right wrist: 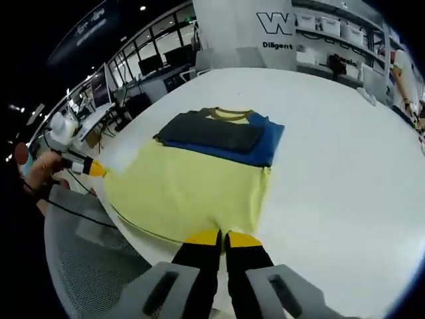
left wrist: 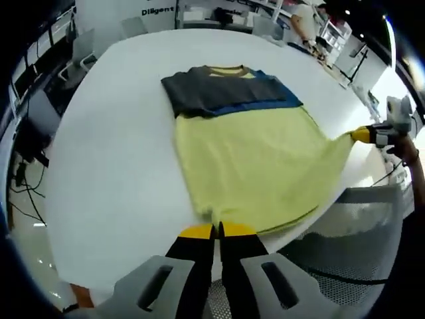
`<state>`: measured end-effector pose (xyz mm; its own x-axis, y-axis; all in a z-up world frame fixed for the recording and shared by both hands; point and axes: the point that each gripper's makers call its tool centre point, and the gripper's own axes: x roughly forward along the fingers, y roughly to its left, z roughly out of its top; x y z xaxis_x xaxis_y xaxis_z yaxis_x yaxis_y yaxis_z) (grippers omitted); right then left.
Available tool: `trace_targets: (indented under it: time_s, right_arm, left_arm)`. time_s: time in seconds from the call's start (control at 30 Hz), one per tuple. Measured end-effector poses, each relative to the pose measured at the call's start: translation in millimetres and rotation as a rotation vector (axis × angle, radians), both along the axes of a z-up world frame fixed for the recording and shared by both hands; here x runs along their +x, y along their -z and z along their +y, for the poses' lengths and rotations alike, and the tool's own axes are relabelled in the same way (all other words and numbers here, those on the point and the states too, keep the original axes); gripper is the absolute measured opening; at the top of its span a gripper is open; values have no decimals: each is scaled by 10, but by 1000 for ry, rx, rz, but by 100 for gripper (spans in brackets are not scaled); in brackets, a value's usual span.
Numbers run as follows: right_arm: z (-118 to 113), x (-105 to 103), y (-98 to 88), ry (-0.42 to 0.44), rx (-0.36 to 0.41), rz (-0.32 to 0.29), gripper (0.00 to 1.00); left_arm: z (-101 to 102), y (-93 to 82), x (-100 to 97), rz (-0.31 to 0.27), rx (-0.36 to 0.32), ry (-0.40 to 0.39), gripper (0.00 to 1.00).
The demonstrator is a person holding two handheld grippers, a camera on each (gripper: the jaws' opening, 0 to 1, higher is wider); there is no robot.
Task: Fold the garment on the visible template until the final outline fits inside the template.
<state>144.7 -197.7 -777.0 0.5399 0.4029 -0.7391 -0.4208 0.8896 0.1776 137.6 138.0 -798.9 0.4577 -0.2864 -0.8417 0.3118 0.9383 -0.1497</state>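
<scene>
shirt: we've got a yellow shirt [left wrist: 255,166] laid flat on the white table [left wrist: 113,153], hem hanging just over the near edge, sleeves folded in across the chest. The folded sleeves look dark grey with a blue band under them, and the yellow collar peeks out at the far end.

left claw: our left claw [left wrist: 217,230] has its yellow tips pressed together on one hem corner, fabric pinched between them. From the right gripper view it comes in at the left [right wrist: 95,169], a hand behind it, tugging that corner out sideways.

right claw: same deal, the right claw [right wrist: 222,237] is closed on the other hem corner. In the left gripper view it's out at the right [left wrist: 364,135], cloth pulled into a point at its tip.

writing: a white panel behind the table [right wrist: 246,26] carries a big "W" and "Diligent" under it; the rest we can't read.

chair: grey mesh chair [right wrist: 86,266] tucked just below the table edge.
</scene>
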Motion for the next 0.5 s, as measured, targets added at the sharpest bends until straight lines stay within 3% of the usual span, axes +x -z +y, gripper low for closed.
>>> trace_targets:
  time_s: [0.2, 0.3, 0.5]
  right_arm:
    - [-44, 214, -159, 35, 23, -44, 0]
    - [-51, 348, -265, 77, 76, -59, 0]
    - [-53, 539, -398, 84, 89, -93, 0]
  left_arm:
    - [72, -198, 307, -81, -6, -21, 3]
    - [69, -355, 518, -138, -67, -59, 3]
    - [62, -538, 770, -191, -77, -67, 3]
